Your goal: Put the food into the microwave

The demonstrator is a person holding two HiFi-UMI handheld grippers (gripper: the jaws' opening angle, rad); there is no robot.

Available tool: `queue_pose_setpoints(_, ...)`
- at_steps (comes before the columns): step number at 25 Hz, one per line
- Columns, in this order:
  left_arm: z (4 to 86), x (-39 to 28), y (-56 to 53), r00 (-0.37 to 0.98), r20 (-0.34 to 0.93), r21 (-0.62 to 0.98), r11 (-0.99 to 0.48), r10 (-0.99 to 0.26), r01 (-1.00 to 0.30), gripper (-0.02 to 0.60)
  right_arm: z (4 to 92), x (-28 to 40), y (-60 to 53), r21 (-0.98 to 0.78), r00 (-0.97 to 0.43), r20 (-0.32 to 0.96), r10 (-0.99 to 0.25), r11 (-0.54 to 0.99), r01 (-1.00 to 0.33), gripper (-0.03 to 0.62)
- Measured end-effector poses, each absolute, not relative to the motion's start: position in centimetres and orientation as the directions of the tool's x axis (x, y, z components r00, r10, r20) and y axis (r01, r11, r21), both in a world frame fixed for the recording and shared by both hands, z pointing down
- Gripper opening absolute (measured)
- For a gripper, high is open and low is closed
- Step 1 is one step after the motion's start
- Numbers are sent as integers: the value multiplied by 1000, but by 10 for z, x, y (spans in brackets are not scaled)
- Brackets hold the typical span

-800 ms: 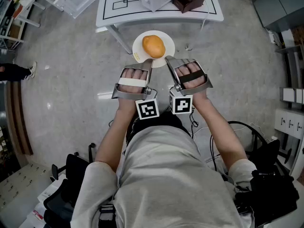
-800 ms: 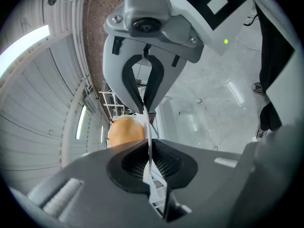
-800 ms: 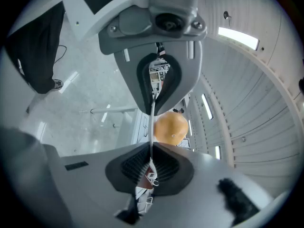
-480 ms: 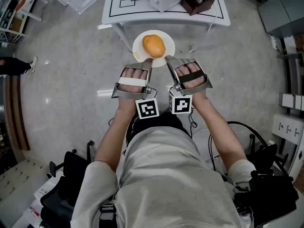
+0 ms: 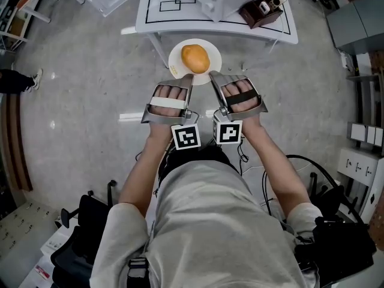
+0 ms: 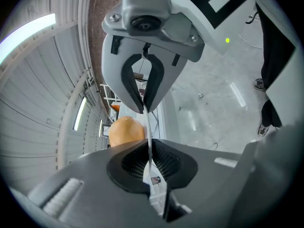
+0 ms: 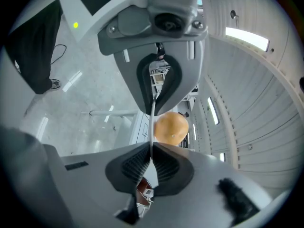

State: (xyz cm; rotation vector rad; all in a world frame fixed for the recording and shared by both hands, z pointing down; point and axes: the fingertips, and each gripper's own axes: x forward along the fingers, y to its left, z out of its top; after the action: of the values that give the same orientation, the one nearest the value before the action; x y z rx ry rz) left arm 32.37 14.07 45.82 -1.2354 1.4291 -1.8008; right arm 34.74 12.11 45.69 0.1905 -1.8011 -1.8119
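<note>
Bright, even overhead light fills the room, and the polished floor (image 5: 78, 101) throws back pale streaks of glare, with only faint shadows. The 2 gripper views bend hard toward their dark, rounded edges, where strip lights (image 7: 247, 37) burn out to white. The nearest foreground is soft, while the food (image 7: 171, 127) reads fairly sharp.

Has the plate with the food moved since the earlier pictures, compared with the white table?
Yes. In the head view the plate has come a little nearer to the front edge of the table, and slightly toward the table's left end.
</note>
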Motion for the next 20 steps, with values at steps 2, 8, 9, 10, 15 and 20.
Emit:
queue_pose_setpoints(2, 459, 310, 139, -443, 328, -944, -297, -834, -140, 31, 458, 334, 119, 950, -821, 301, -486, 74, 304, 23)
queue_pose_setpoints(8, 461, 256, 135, -443, 322, -947, -284, -837, -151, 32, 460, 279, 115, 947, -816, 306, -491, 68, 314, 23)
queue_pose_setpoints(9, 460, 246, 135, -441, 320, -947, -283, -838, -149, 32, 459, 269, 115, 947, -814, 306, -493, 67, 314, 23)
queue_pose_setpoints(10, 460, 236, 134, -439, 318, -948, -282, -840, -147, 32, 459, 259, 114, 947, -813, 305, -496, 66, 314, 23)
queue_pose_setpoints(15, 456, 192, 135, -422, 313, -950, -285, -851, -129, 32, 456, 216, 115, 949, -805, 297, -514, 64, 309, 22)
queue_pose_setpoints(20, 459, 159, 134, -410, 316, -949, -287, -856, -132, 32, 455, 183, 114, 951, -796, 290, -531, 62, 304, 23)
